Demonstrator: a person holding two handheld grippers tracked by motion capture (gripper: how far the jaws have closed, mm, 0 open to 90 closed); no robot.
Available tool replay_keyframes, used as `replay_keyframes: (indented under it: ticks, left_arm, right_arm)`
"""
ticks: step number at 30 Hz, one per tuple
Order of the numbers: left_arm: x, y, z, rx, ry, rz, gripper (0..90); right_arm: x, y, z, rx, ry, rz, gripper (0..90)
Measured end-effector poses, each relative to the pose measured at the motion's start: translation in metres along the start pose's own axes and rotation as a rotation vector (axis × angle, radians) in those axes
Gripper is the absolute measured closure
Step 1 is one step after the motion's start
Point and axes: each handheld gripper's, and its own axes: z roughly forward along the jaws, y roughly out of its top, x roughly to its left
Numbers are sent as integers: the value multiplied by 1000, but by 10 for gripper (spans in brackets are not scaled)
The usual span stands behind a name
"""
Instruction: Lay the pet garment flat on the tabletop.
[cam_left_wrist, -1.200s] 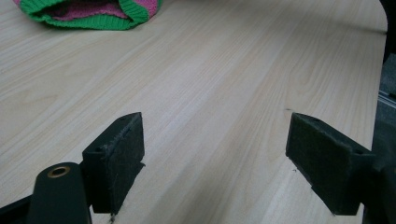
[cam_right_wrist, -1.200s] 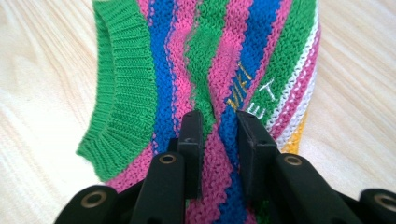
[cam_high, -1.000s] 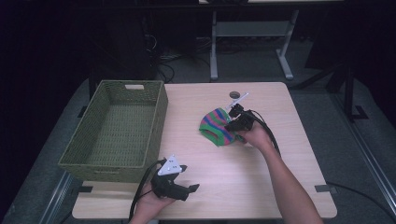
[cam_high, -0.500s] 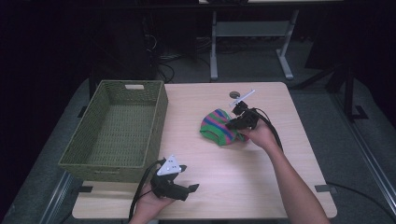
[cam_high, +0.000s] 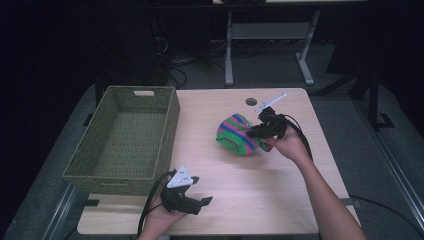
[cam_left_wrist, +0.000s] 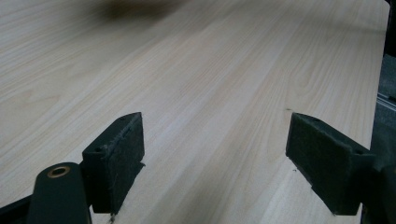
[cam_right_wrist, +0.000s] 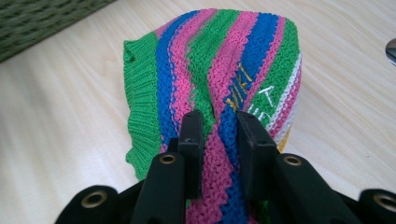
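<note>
Presently the table is carrying a green basket along its left side. Right of the basket, a striped knit hat is being pinched by the right gripper. Near the basket's front corner, the left gripper is resting with jaws spread, grasping nothing.

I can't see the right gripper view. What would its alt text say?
Two black jaws of the right gripper pinch a fold of a knitted striped cloth in green, blue, pink and white, bunched on a pale wooden table. A corner of a green woven basket sits at the upper left.
</note>
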Motion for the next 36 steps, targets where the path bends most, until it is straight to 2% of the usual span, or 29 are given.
replay_keyframes:
  ticks: [5,10,11,20,23,36]
  left_arm:
    - [0,0,-2,-3,1,0,189]
    - [1,-1,-3,-15,-1,-13,189]
    - [2,-1,-3,-14,0,-14,189]
    - [2,-1,-6,-39,0,-31,190]
    - [3,-1,-6,-40,1,-28,190]
    - [1,-1,-6,-47,-5,-32,190]
  right_arm:
    - [11,-5,-16,-23,11,-26,730]
    - [18,-8,-23,-35,27,-42,730]
    - [24,-11,-25,-26,30,-50,730]
    - [43,-25,-33,-56,67,-81,729]
    - [49,-30,-35,-50,69,-95,728]
    - [67,-62,-35,-55,94,-98,727]
